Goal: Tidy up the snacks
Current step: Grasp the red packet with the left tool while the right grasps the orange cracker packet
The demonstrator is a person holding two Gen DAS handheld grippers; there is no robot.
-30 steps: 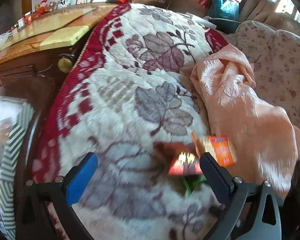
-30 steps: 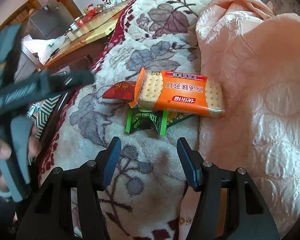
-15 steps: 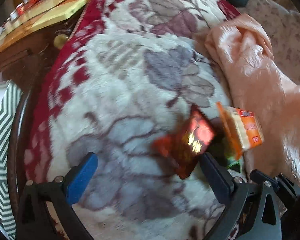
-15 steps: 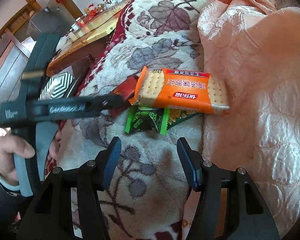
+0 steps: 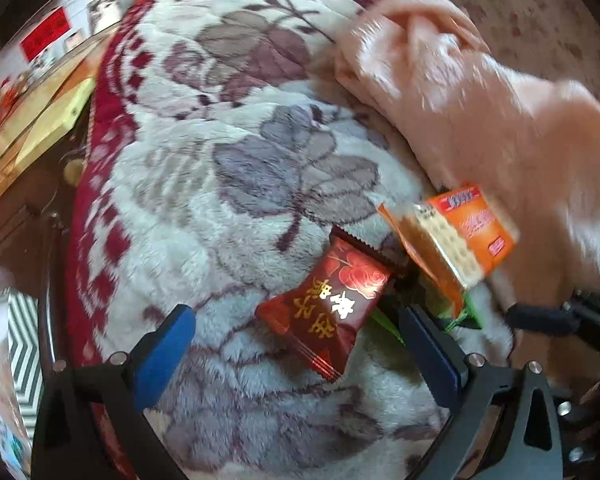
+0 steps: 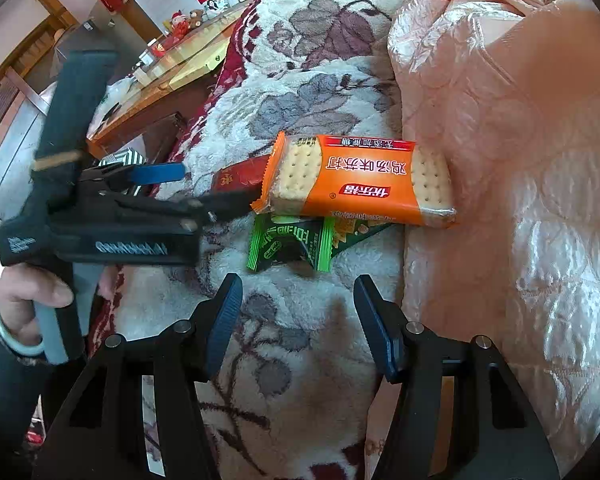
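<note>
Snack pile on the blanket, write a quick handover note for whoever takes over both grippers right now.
Left gripper: open, nothing held, jaws straddling the red candy packet.
Right gripper: open, empty, hovering just short of the green snack packet.
Things: the orange cracker pack lies on top of the green packet and overlaps the red one, all on the floral blanket beside the peach quilt.
Done: nothing picked up or sorted yet.
Left: grasp the red packet, then separate and place the other two.

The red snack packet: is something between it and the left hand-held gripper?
Nothing visible blocks it. The red snack packet lies on the fleece blanket, inside the open fingers of the left hand-held gripper. Only its far corner goes under the orange cracker pack.
</note>
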